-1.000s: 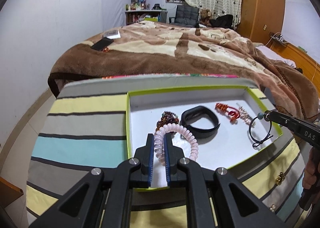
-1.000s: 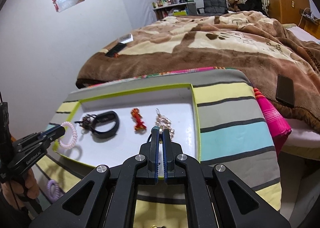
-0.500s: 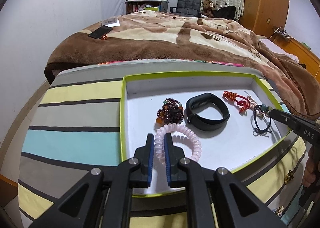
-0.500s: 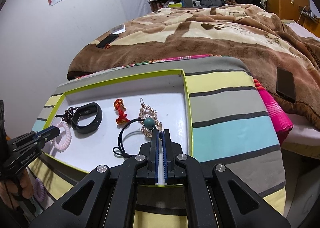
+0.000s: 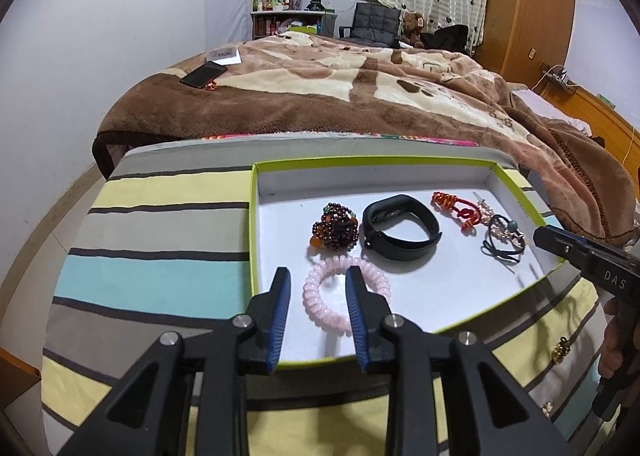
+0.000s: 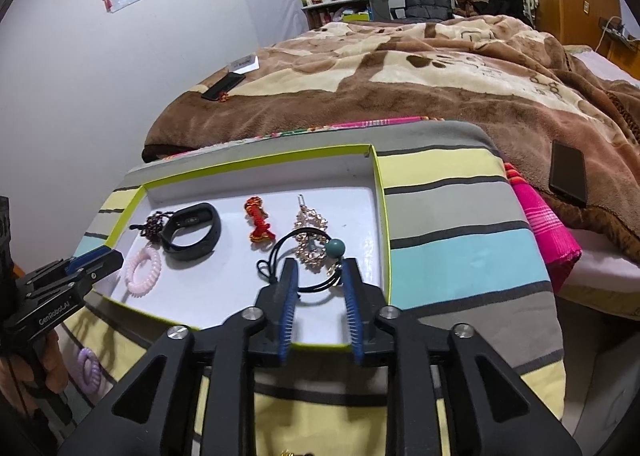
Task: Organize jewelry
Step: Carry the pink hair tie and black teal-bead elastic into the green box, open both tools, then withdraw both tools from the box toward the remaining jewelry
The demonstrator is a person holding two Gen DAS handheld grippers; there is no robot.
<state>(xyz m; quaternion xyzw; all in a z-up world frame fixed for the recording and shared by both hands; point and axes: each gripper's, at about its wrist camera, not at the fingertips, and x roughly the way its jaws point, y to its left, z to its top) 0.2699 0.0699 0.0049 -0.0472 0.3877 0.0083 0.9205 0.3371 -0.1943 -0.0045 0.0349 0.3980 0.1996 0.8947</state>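
In the left wrist view, the left claw [image 5: 316, 282] is opening, and its pads no longer press the pink spiral hair tie [image 5: 345, 293] lying in the green-edged tray [image 5: 253, 223] next to the bead bracelet [image 5: 335, 227] and black watch band [image 5: 401, 232]. In the right wrist view, the right claw [image 6: 318, 274] is opening too, letting go of the black hair tie with a teal bead [image 6: 305, 260], which lies in the tray [image 6: 381, 215] partly on a gold hair clip [image 6: 311, 224].

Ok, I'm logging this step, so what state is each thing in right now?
Left claw: opening, pink coil band loose between its fingers.
Right claw: opening, black hair tie released.
Tray: uncovered, holding the jewelry.
Black wristband: lying in the tray.
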